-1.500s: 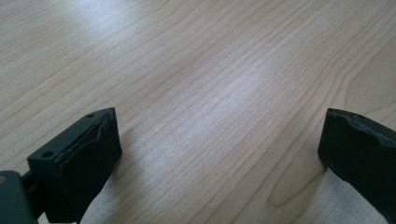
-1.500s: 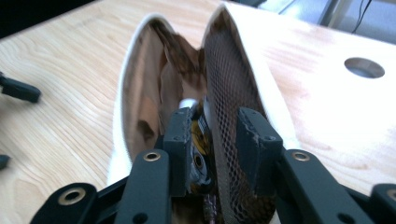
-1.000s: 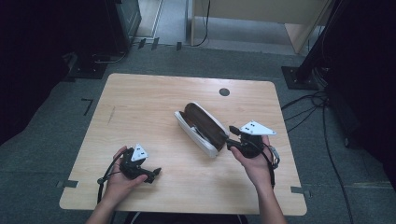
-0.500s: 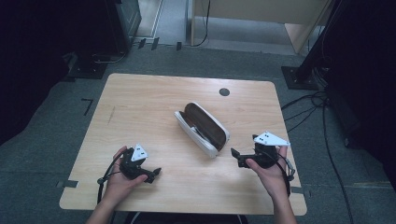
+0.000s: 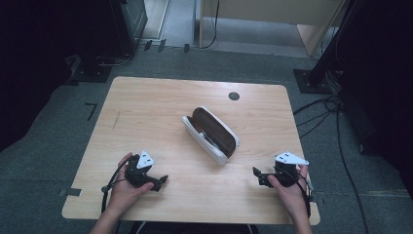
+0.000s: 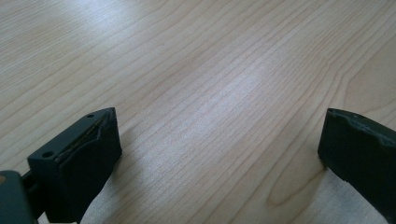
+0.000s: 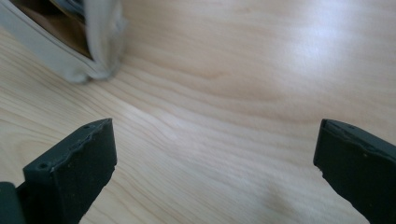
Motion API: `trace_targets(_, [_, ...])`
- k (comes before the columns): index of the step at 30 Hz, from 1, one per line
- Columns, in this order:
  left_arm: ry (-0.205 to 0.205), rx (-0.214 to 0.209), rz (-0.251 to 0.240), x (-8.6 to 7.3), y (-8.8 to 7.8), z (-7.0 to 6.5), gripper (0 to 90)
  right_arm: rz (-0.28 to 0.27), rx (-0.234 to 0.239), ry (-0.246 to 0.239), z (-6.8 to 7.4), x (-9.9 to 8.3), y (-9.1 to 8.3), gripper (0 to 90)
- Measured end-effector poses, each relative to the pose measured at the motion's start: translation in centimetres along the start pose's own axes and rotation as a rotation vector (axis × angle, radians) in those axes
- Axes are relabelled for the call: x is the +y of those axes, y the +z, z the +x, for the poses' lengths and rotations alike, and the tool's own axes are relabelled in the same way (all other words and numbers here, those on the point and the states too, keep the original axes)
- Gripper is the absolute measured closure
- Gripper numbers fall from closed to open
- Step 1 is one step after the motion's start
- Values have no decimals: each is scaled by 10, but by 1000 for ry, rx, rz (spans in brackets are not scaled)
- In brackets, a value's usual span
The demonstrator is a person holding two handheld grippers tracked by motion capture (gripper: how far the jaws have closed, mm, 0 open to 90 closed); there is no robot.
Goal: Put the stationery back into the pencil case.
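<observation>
Glasses case (image 5: 211,134) lies open in the middle of the desk (image 5: 146,112), lid flipped back, brown lining up, something pale resting inside it – probably the glasses, too small to be sure. White shell, set diagonally. Right tongs (image 5: 257,174) are released, jaws spread wide with nothing between them, low over the desk near its front right corner, well apart from the case; their jaws have just been opening. In the right gripper view the case's near corner (image 7: 88,56) sits beyond the left jaw, no contact. Left tongs (image 5: 160,181) also released, jaws wide over bare wood, parked near the front left, well apart from the case

Judgement: opening step looks done, case sits open and let go. Left to do, by the look of it: either take the contents out or shut the lid; neither started. Both hands look like a rest pose, so this may be the end of a step
</observation>
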State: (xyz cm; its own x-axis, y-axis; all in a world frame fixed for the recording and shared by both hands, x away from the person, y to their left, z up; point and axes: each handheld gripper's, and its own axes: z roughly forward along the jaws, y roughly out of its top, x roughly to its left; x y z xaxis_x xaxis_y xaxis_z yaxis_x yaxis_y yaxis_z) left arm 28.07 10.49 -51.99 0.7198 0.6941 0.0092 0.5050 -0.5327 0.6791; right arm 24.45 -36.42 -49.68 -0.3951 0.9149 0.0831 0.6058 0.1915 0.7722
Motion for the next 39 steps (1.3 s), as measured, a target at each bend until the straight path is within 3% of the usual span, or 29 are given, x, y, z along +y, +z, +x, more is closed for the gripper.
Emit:
trace_targets(3, [-1,0,0,0,0,0,0,29,-6,13,-4,-10,8,0])
trace_targets(11, [1,-1,0,0,0,0,0,89,-52,-9,-6,-22,18,0])
trace_targets(15, [1,-1,-1,0,0,0,0,93,-64,-23,-5,-23,17,0])
trace_targets(17, [1,-1,-1,0,0,0,0,93,-47,-37,-5,-25,16,0])
trace_targets(39, [3,-6,-1,0,0,0,0,96,-53,-28,-4,-26,14,0])
